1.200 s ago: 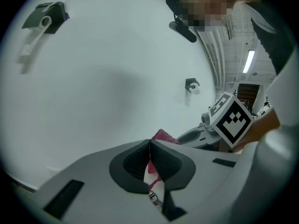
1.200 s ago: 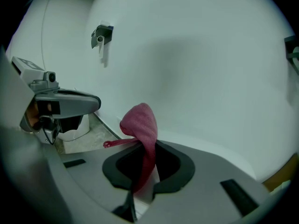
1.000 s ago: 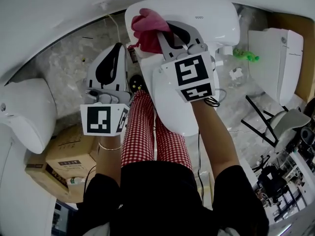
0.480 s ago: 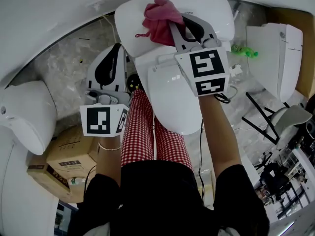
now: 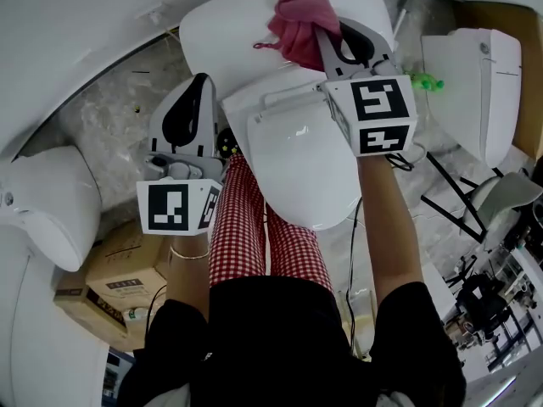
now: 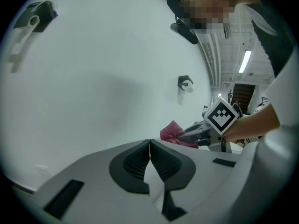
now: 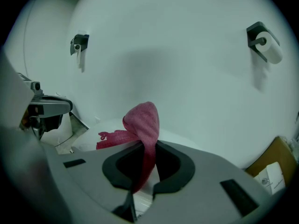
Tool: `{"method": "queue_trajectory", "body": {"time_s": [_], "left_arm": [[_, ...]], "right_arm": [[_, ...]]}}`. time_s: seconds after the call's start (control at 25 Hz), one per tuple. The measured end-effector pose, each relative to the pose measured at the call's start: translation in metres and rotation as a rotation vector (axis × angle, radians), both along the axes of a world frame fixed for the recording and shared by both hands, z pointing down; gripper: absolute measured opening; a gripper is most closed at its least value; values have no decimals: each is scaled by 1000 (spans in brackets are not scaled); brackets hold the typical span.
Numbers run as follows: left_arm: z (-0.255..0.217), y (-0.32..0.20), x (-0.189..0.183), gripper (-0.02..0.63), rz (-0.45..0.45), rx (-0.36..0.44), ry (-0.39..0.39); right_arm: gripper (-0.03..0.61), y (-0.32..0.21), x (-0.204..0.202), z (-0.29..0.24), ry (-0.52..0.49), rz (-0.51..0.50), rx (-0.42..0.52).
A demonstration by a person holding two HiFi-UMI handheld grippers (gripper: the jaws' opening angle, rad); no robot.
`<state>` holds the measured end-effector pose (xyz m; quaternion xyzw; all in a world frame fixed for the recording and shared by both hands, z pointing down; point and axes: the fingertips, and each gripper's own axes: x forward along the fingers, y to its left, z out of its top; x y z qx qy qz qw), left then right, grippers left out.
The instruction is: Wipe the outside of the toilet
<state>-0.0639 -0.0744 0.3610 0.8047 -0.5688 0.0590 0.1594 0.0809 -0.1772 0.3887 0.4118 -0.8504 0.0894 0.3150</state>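
Your right gripper (image 5: 325,34) is clamped on a pink cloth (image 5: 297,17). The right gripper view shows a fold of the cloth (image 7: 142,120) pinched between the two jaws, with the rest bunched above them. In the head view the bunch lies on top of the toilet's tank lid (image 5: 225,32), toward its far right part, and appears to be pressed to the surface. Firm contact cannot be confirmed.

Your left gripper (image 5: 200,79) has its jaws together with nothing between them, as the left gripper view shows (image 6: 149,144). It hangs over the marble floor (image 5: 110,117) just left of the toilet, apart from the porcelain, and takes no part in the wiping.

Task status, as judged from these views: the wipe is under way and the cloth is now working the tank top. The white surfaces show no streaks or dirt, so no area can be marked as finished. Still to be covered, on the evidence available:
- the closed seat lid (image 5: 297,164), directly in front of you
- the tank's front and sides
- the bowl's outer walls and base, which your legs mostly hide from the head view

A second toilet (image 5: 42,197) and a cardboard box (image 5: 119,270) stand to your left, clear of the work.
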Motion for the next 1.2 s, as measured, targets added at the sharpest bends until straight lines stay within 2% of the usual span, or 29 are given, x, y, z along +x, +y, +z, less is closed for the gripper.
{"method": "queue_trajectory", "body": {"time_s": [0.64,1.0,1.2], "left_arm": [[3,-9,30,11,37,-8,-7],[2,-17,37,11,53,-5,-16],[3,-14,40,11,58,-9,-11]], "right_arm": [[60,-18,70,6,12,117,8],[60,-28,124,20,45,232,-2],[60,-27,136,23,55,253,2]]}}
